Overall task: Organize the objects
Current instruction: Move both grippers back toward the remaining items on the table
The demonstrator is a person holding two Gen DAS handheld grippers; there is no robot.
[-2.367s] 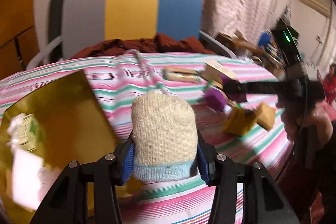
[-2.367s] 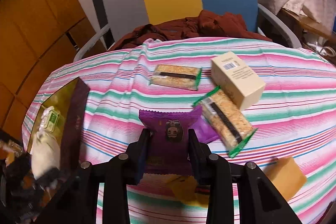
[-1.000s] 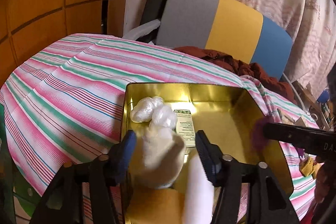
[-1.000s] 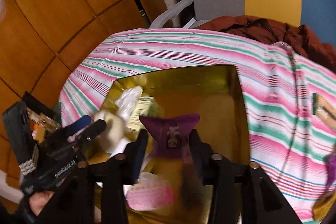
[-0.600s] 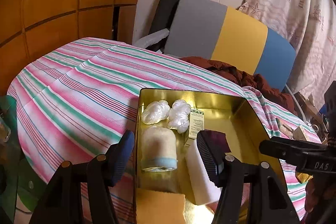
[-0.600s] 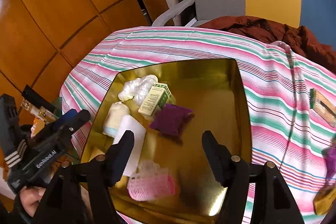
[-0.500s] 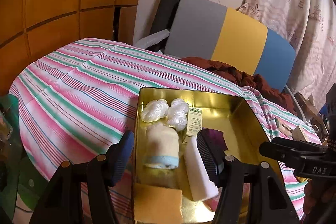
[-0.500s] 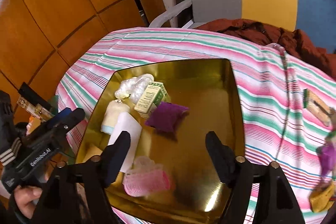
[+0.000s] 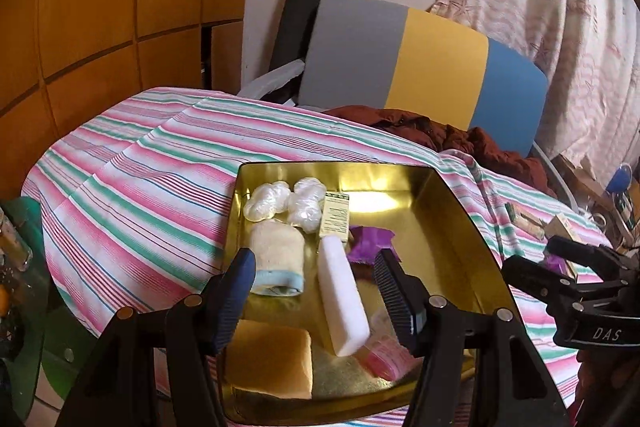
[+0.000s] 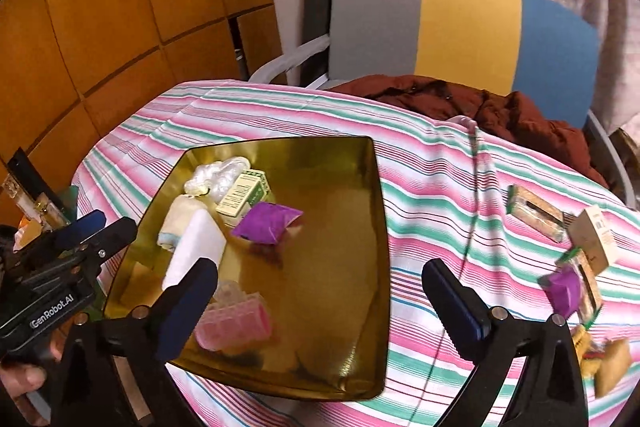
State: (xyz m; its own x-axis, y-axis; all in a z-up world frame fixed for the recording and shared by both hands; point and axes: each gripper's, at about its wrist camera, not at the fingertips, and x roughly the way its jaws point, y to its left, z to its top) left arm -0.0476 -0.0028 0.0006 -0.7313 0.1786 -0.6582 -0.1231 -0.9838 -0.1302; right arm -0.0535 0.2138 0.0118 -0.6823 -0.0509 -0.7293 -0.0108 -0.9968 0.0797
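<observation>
A gold tray [image 9: 452,211] [image 10: 372,187] sits on the striped tablecloth. In it lie a cream sock roll [image 9: 276,259] [image 10: 176,215], a white block [image 9: 342,303] [image 10: 196,247], a purple packet [image 9: 368,243] [image 10: 266,225], a small green-and-white box [image 9: 335,219] [image 10: 242,195], clear plastic bundles [image 9: 284,201], a pink case [image 10: 236,323] and a yellow sponge [image 9: 268,359]. My left gripper [image 9: 314,265] hovers open above the tray's near left part, holding nothing. My right gripper [image 10: 320,271] is wide open over the tray's near right edge, also holding nothing.
Right of the tray lie snack bars [image 10: 536,213], a cream carton [image 10: 596,237], another purple packet [image 10: 564,287] and yellow packets [image 10: 608,363]. A thin cord [image 10: 476,187] runs across the cloth. Behind the table stands a grey-yellow-blue chair [image 10: 460,23] with brown clothing [image 10: 460,103].
Both grippers carried their loads over the tray and opened: the sock roll and the purple packet now lie in it. Both grippers have since drawn back and up slightly.
</observation>
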